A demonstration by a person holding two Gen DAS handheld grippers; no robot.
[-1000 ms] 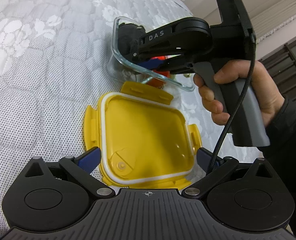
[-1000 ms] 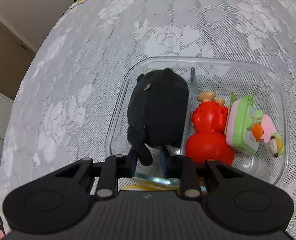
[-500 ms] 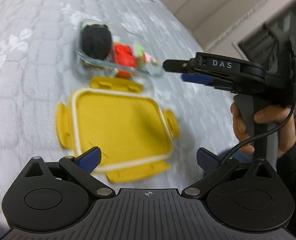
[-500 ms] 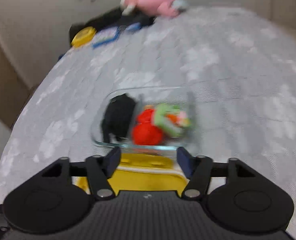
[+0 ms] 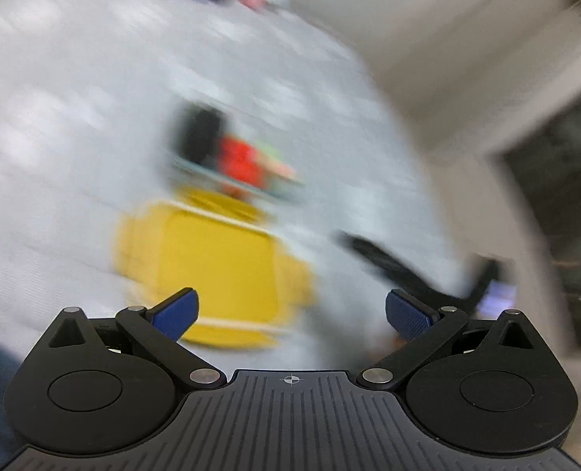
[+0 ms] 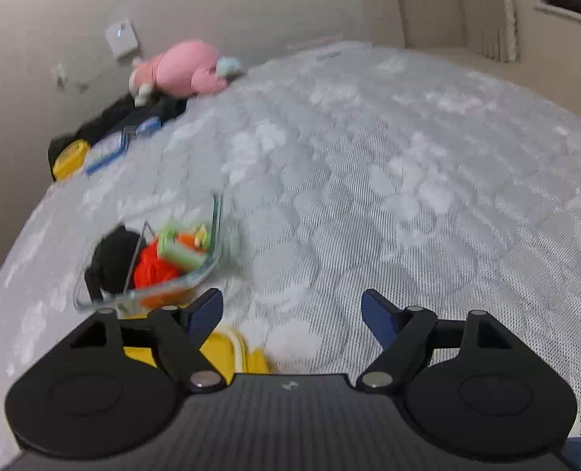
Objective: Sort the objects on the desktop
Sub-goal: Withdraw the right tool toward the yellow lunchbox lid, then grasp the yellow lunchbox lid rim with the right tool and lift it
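A clear glass container (image 6: 208, 231) sits on the white patterned surface, holding a black plush (image 6: 114, 255), a red toy (image 6: 153, 271) and a green and pink toy (image 6: 182, 245). It shows blurred in the left wrist view (image 5: 235, 165). A yellow lid (image 5: 212, 267) lies flat just in front of it, also seen in the right wrist view (image 6: 227, 353). My left gripper (image 5: 290, 310) is open and empty, above the lid's near edge. My right gripper (image 6: 292, 316) is open and empty, right of the container and apart from it; it shows as a dark blur in the left wrist view (image 5: 392, 267).
At the far edge by the wall lie a pink plush (image 6: 184, 68), a black cloth (image 6: 133, 117), a blue-edged card (image 6: 110, 151) and a small yellow tub (image 6: 68, 159). The white patterned surface (image 6: 408, 196) stretches to the right.
Both grippers have pulled back and up from the container. My right gripper has left the container, opened wide and swung right. The left view is now motion-blurred.
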